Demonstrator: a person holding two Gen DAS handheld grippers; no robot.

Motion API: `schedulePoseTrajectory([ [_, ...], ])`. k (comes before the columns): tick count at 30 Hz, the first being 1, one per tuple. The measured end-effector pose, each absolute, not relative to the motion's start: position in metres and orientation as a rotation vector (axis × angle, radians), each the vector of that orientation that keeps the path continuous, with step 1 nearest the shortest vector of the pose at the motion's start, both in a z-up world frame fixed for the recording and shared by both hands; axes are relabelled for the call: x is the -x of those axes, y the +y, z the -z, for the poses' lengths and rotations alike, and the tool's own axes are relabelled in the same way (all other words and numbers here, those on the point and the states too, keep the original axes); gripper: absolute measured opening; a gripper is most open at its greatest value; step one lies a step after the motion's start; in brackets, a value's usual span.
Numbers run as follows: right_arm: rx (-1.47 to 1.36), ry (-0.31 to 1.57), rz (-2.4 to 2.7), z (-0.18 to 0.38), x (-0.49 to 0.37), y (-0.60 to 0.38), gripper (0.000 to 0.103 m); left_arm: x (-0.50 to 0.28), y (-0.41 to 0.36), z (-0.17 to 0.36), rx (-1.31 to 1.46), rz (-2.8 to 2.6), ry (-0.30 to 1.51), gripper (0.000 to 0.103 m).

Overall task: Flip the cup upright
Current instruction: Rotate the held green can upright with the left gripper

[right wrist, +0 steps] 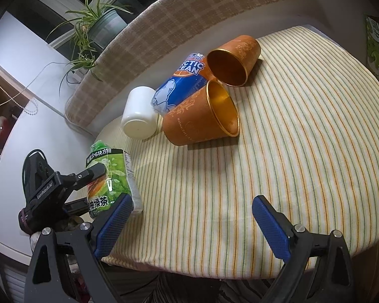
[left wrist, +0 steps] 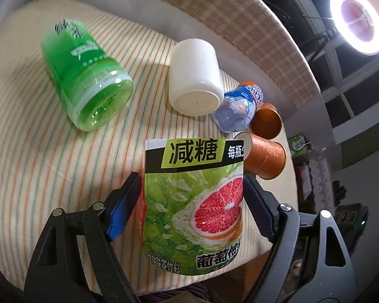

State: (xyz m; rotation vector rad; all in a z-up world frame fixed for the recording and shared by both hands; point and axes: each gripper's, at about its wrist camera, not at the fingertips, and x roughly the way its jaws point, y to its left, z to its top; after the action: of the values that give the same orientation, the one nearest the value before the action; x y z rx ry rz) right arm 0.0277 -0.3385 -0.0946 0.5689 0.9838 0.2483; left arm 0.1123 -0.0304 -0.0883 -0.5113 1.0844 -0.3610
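My left gripper (left wrist: 193,199) is clamped on a grapefruit green tea container (left wrist: 193,202), one finger pressed to each side of its printed label; the right wrist view shows the same container (right wrist: 111,179) held at the left edge of the striped tablecloth (right wrist: 303,151). My right gripper (right wrist: 190,224) hangs over the near edge of the cloth with its blue pads (right wrist: 270,224) spread wide apart and nothing between them.

The cups lie on their sides near the far side of the table. A white cup (left wrist: 193,78) rests with its flat base towards the left camera; beside it lies a blue Arctic Ocean bottle (right wrist: 179,85). Two orange cups touch that bottle: the nearer orange cup (right wrist: 202,116) shows its gold interior opening rightward, and the farther orange cup (right wrist: 233,59) opens towards the right camera. A green bottle (left wrist: 86,80) lies tilted to the left of the white cup, blurred. A potted plant (right wrist: 93,25) stands behind the plaid cushion (right wrist: 164,25).
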Motion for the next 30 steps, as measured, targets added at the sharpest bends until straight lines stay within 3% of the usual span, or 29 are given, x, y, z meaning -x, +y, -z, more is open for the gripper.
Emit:
schedulePoseTrajectory([
  [30,-0.477,0.958,-0.208,0.086,-0.026,-0.321,0.097,-0.092,-0.046,0.068,0.097,0.308,0.738,0.083],
])
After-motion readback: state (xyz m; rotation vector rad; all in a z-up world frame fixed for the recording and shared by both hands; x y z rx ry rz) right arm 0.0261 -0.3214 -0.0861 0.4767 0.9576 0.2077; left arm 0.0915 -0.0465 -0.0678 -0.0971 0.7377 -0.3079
